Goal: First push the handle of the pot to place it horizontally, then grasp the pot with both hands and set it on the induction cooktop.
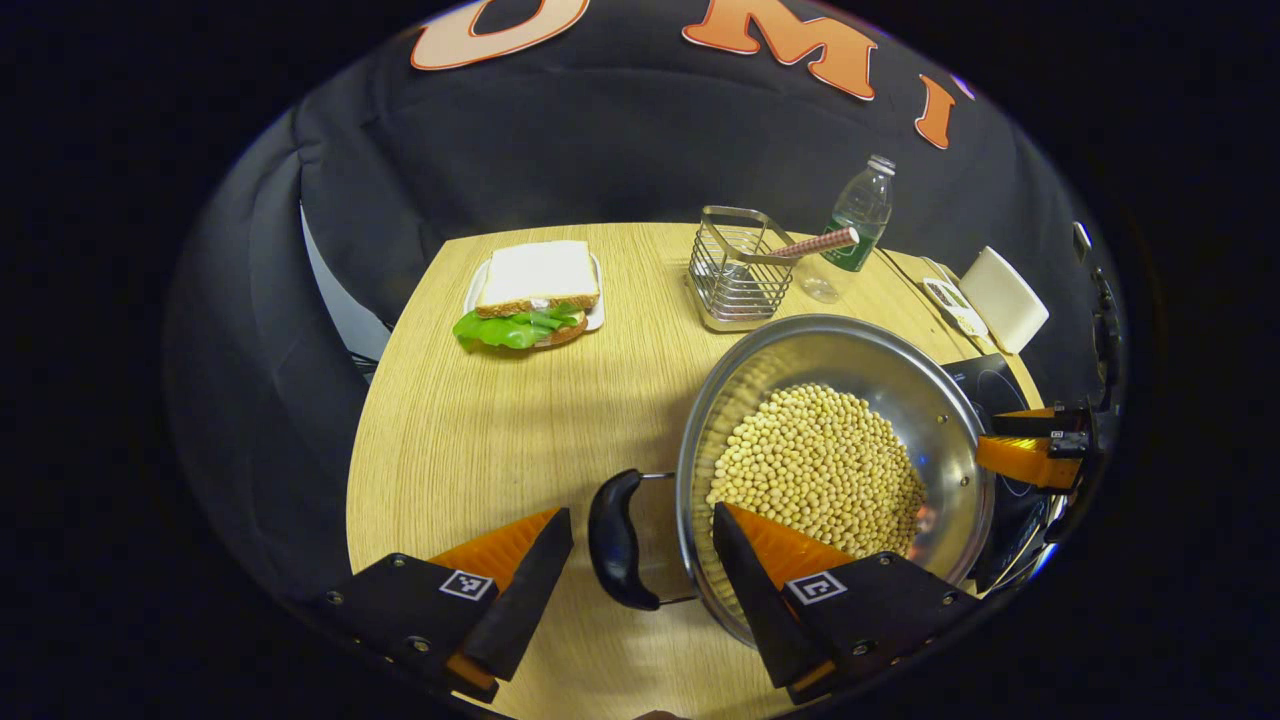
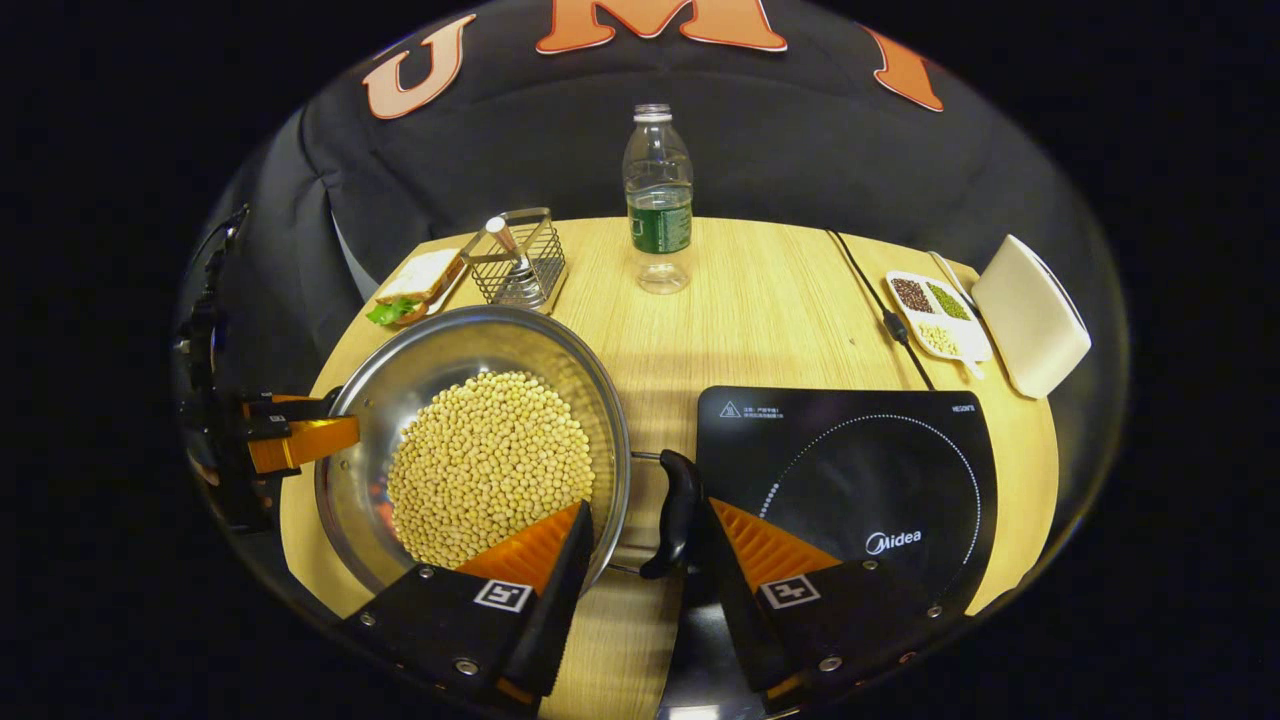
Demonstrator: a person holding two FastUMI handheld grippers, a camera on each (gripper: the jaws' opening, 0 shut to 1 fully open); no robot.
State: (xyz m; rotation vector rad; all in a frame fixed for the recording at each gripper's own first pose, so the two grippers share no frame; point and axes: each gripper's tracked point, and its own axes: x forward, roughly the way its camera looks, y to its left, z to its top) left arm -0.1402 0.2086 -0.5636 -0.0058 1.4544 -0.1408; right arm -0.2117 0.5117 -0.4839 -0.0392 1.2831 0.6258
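A steel pot [image 1: 940,420] [image 2: 400,370] full of pale soybeans sits on the wooden table, left of the black induction cooktop [image 2: 850,460] [image 1: 990,385]. It has a black handle on each side. In the left gripper view, my left gripper [image 1: 640,525] is open, with its fingers on either side of one handle [image 1: 615,540]. In the right gripper view, my right gripper [image 2: 648,515] is open around the opposite handle [image 2: 680,510], its right finger close to it. Each gripper also appears at the pot's far rim in the other view: the right gripper [image 1: 1030,450] and the left gripper [image 2: 290,435].
A sandwich on a plate [image 1: 530,295], a wire rack [image 1: 735,270] holding a utensil, and a water bottle [image 2: 657,195] stand at the back. A divided dish of beans [image 2: 935,310], a white box [image 2: 1030,315] and the cooktop's cord [image 2: 880,300] lie at the right.
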